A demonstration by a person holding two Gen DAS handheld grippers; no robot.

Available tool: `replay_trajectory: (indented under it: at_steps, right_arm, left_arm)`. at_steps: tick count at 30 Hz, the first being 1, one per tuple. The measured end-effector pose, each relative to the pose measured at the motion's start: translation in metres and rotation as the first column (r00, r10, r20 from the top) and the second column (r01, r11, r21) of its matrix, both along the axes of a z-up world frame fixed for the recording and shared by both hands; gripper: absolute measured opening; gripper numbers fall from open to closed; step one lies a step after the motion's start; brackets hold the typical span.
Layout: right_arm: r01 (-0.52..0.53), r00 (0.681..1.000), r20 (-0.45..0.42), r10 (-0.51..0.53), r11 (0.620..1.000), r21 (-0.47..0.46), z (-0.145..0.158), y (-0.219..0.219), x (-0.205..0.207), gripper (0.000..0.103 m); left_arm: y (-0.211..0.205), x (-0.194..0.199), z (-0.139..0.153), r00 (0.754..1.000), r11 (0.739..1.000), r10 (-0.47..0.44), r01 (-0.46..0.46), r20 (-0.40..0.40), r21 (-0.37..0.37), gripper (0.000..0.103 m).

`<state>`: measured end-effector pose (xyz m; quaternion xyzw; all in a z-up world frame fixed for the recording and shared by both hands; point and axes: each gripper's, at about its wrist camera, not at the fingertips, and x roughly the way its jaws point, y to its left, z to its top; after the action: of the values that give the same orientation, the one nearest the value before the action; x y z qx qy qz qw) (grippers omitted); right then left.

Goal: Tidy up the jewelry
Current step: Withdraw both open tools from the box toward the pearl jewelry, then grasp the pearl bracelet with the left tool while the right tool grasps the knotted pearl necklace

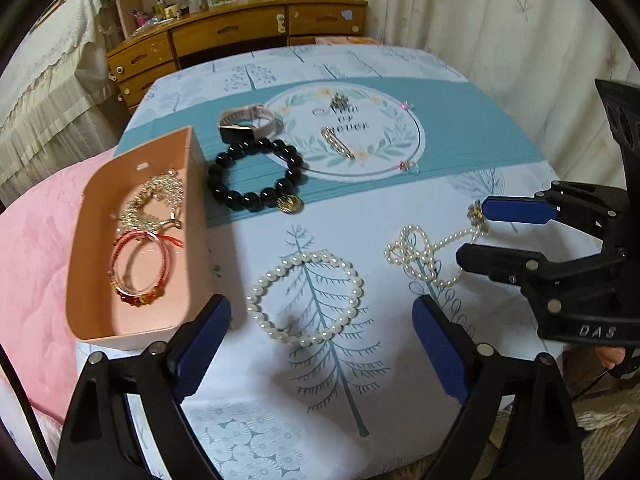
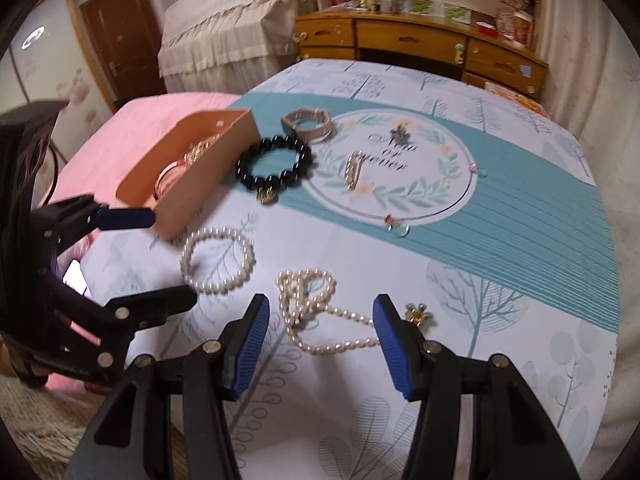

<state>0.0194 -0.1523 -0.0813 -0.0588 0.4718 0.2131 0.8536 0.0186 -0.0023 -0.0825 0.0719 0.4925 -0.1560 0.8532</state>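
A white pearl bracelet (image 1: 308, 257) lies flat on the tree-print cloth. My left gripper (image 1: 320, 332) hangs open just over its near side, nothing between its blue pads. To the right, a tangled pearl necklace (image 1: 416, 256) with a gold charm (image 1: 476, 212) rests on the cloth. My right gripper (image 2: 322, 312) stands open astride the necklace (image 2: 286, 296), its pads clear of the beads. A peach box (image 1: 200, 200) at the left holds a gold chain (image 1: 156, 200) and a red bracelet (image 1: 140, 268).
Beyond lie a black bead bracelet (image 1: 256, 176), a pink-strapped watch (image 1: 248, 124), a gold clip (image 1: 338, 142), a small brooch (image 1: 340, 100) and two tiny earrings (image 1: 408, 166). A pink quilt (image 1: 36, 248) borders the left. A wooden dresser (image 1: 240, 32) stands behind.
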Motion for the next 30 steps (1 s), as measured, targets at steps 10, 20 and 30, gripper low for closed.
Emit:
replay_trajectory:
  at_steps: [10, 20, 30]
  right_arm:
    - [-0.04, 0.999, 0.008, 0.04, 0.999, 0.003, -0.009, -0.008, -0.005, 0.054]
    - [-0.046, 0.999, 0.0, 0.046, 0.999, 0.014, -0.01, -0.011, 0.0, 0.054]
    - [-0.066, 0.997, -0.03, 0.065, 0.998, -0.002, -0.014, -0.001, 0.008, 0.054]
  left_arm:
    - [-0.028, 0.016, -0.026, 0.995, 0.998, -0.048, 0.052, -0.091, 0.039, 0.047]
    - [-0.041, 0.022, -0.03, 0.991, 0.992, -0.078, 0.088, -0.113, 0.09, 0.013]
    - [-0.014, 0.024, -0.015, 0.996, 0.999, 0.02, -0.017, -0.084, 0.033, 0.005]
